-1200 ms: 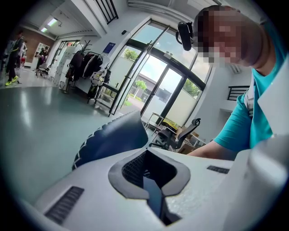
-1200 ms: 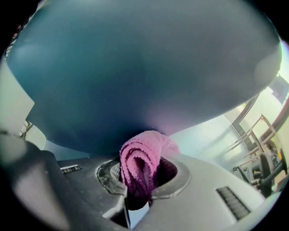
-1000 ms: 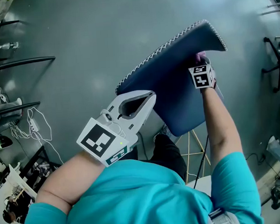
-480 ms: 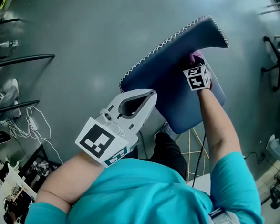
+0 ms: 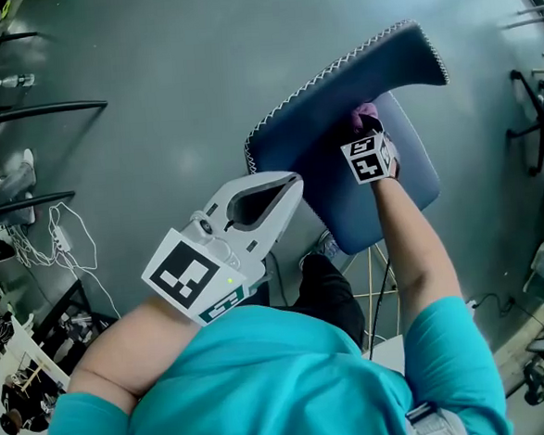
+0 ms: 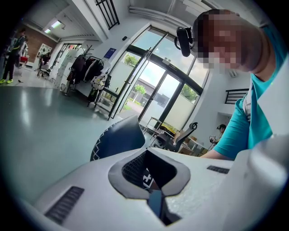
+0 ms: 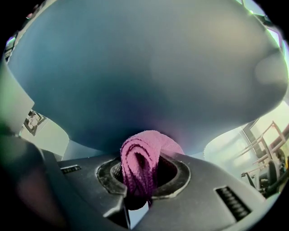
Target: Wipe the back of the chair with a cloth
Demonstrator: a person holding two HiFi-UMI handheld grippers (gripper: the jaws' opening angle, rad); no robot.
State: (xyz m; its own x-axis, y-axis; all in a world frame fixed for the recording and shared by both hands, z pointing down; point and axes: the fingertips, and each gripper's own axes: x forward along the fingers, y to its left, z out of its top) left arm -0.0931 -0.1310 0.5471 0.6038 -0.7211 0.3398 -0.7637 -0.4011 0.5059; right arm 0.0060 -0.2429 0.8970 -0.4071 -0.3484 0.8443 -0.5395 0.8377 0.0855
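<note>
Standing beside the person, I note the right gripper [image 5: 366, 131] is reached out in front of them to the blue chair [image 5: 395, 189]. Its jaws are clamped on a pink cloth [image 7: 143, 155]. The cloth is bunched in a folded loop that bulges out of the gap between the jaws. The right gripper view shows that loop up against the chair's blue upholstery, which fills nearly the whole view. From the head view, the cloth sits low on the chair back [image 5: 337, 82], on the face that looks towards the seat, close to where back and seat meet. The back has white zigzag stitching along its top edge. Light wooden legs [image 5: 380, 274] show under the seat.

The left gripper [image 5: 290, 186] is held close to the person's chest, well apart from the chair and touching nothing. Its jaws are closed tip to tip with nothing between them. Through the oval opening behind the tips, the left gripper view shows only a bit of the other gripper's marker cube [image 5: 367, 159] and the chair back beyond it.

The person wears a teal shirt [image 5: 265, 380]. The grey floor [image 5: 150, 72] is smooth, with white cables [image 5: 69, 240] lying at the left edge.
</note>
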